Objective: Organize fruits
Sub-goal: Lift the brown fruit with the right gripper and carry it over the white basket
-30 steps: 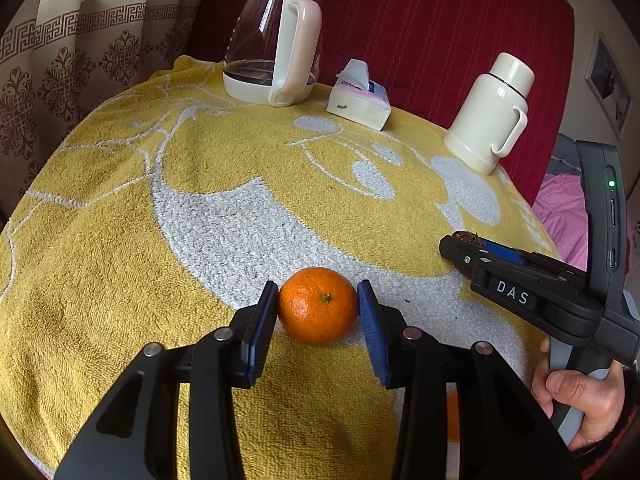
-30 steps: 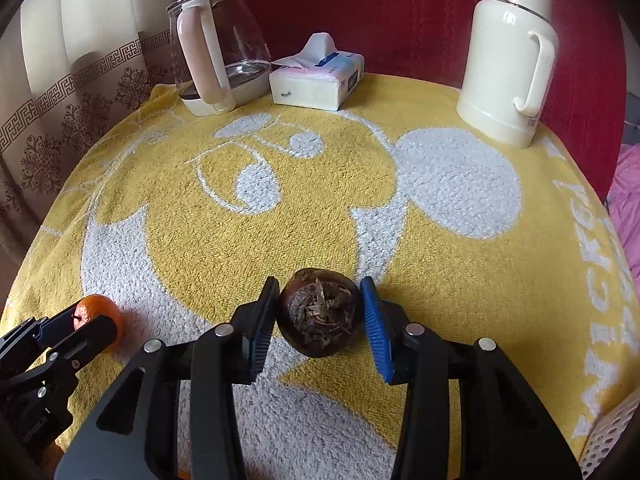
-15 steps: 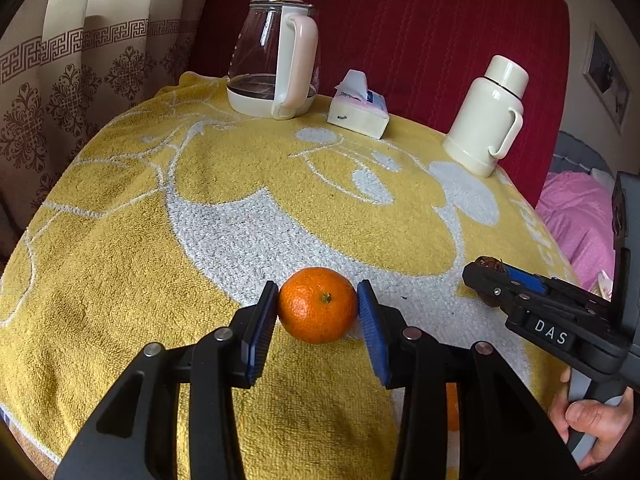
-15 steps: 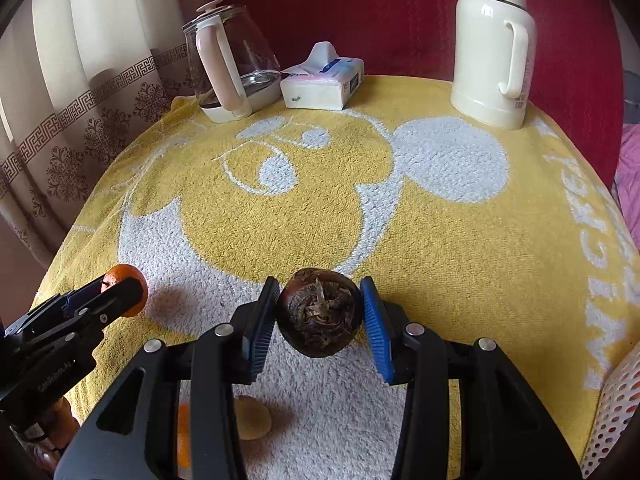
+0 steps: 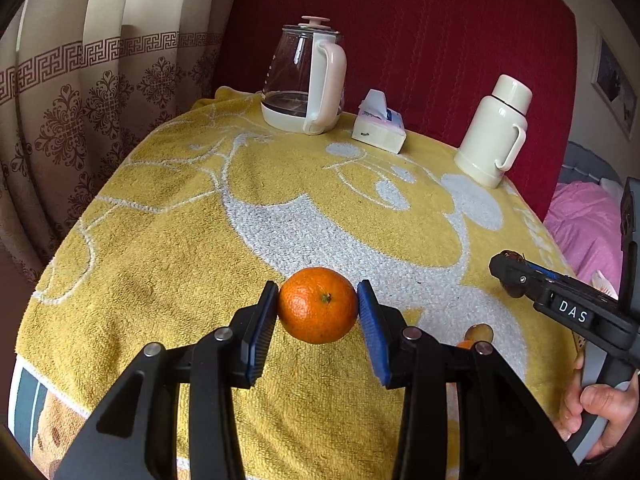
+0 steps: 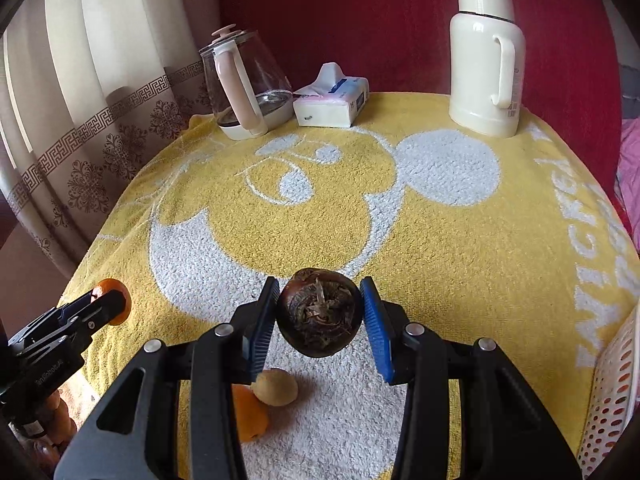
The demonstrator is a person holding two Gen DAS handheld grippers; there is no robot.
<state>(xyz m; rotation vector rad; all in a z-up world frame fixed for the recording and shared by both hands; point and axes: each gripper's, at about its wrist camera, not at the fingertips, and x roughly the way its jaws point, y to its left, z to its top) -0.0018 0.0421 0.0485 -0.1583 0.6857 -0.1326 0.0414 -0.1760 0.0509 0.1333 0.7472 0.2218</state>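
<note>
1. Your left gripper [image 5: 318, 306] is grasping a tangerine [image 5: 318, 305] between its blue pads, lifted above the yellow towel [image 5: 240, 208] on the bench.
2. Your right gripper [image 6: 320, 312] is clenched on a dark brown round fruit [image 6: 320, 312], also in the air.
3. Both fruits are round, so I think a loose squeeze may let one roll out and off the near edge.
4. A small yellowish fruit [image 6: 277, 386] and an orange fruit [image 6: 250, 412] lie under the right gripper; lowering there may knock them.
5. A white perforated basket [image 6: 612, 400] stands at the right edge. The middle of the towel gives open room; the kettle [image 5: 306, 80], tissue pack [image 5: 379, 126] and thermos [image 5: 494, 132] stand far back.
</note>
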